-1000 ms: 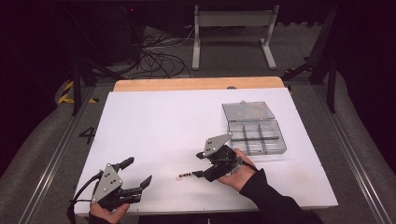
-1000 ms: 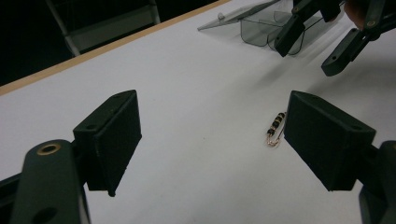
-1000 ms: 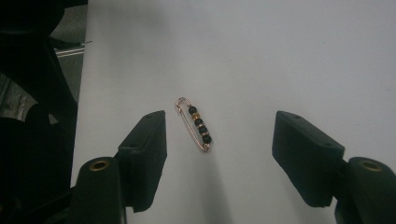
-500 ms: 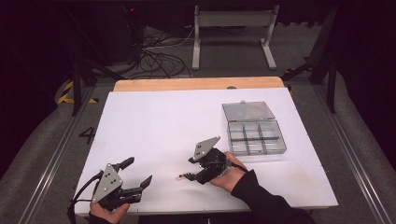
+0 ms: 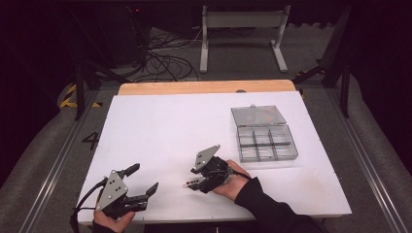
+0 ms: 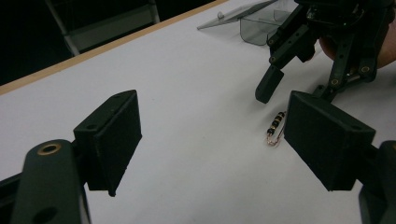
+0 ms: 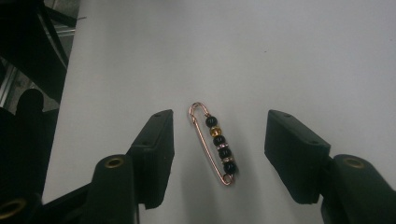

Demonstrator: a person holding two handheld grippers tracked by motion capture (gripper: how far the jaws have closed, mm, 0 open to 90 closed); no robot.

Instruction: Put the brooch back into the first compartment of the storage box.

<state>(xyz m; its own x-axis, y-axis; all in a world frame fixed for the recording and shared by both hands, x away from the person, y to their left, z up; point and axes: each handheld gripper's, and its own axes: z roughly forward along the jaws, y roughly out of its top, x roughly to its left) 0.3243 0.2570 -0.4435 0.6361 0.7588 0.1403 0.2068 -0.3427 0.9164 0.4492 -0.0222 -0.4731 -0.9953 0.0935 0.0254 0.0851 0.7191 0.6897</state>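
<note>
A copper safety pin (image 7: 215, 142) strung with black and gold beads lies flat on the white table (image 5: 170, 126). My right gripper (image 7: 219, 151) is open, with one jaw on each side of the pin and neither touching it. In the high view this right gripper (image 5: 195, 183) is near the front middle of the table, with the pin (image 5: 186, 185) at its tips. My left gripper (image 5: 144, 179) stands open and holds nothing at the front left. From the left gripper (image 6: 219, 135) I see the pin (image 6: 275, 127) and the right gripper (image 6: 296, 88) just beyond it.
A clear compartment box (image 5: 266, 143) with its lid (image 5: 257, 115) folded back sits at the right side of the table. A wooden strip (image 5: 204, 87) runs along the far edge. Cables and a metal stand lie on the floor beyond.
My right gripper has moved left and forward from near the box until its jaws straddle the pin. The pin and the left gripper have stayed put.
</note>
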